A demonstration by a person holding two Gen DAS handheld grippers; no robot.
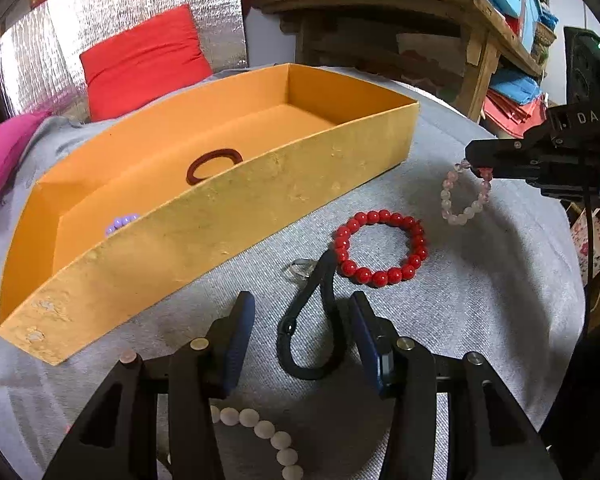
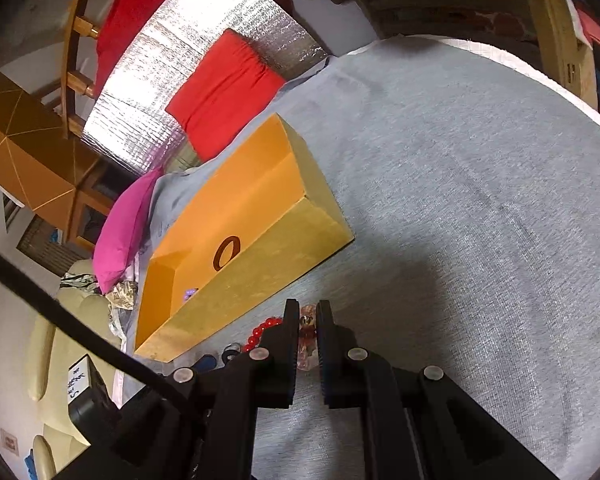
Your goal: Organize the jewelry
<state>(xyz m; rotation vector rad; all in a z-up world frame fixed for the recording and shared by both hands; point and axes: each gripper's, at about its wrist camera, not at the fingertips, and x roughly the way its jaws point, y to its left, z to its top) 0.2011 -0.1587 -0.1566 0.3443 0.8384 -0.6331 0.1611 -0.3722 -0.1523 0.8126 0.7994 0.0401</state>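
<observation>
The long orange cardboard box (image 1: 204, 184) is lying across the middle of the worktop (image 1: 480, 280), which is wearing a grey cloth. Inside it a dark red ring bracelet (image 1: 214, 165) and some purple beads (image 1: 121, 224) are already resting, so I judge the sorting is partly done.

The right tongs (image 2: 308, 322) are closing narrow on a pale pink bead bracelet (image 1: 464, 196), which is hanging from them to the right of the box, above the cloth. This step seems to be the carrying; the next move is probably asking to bring it over the near wall of the box and then release it.

The left tongs (image 1: 302, 340) are standing half open around a black loop strap (image 1: 312, 320) on the cloth, and the pads are not pressing it. Just beyond the strap a red bead bracelet (image 1: 380, 250) is lying, and near the camera a white bead string (image 1: 260, 436).

Behind the worktop a red cushion (image 1: 144, 60) is leaning on silver foil sheet (image 1: 100, 12), a pink cushion (image 1: 4, 148) is lying at the left, and a wooden shelf (image 1: 440, 4) is standing at the far right.
</observation>
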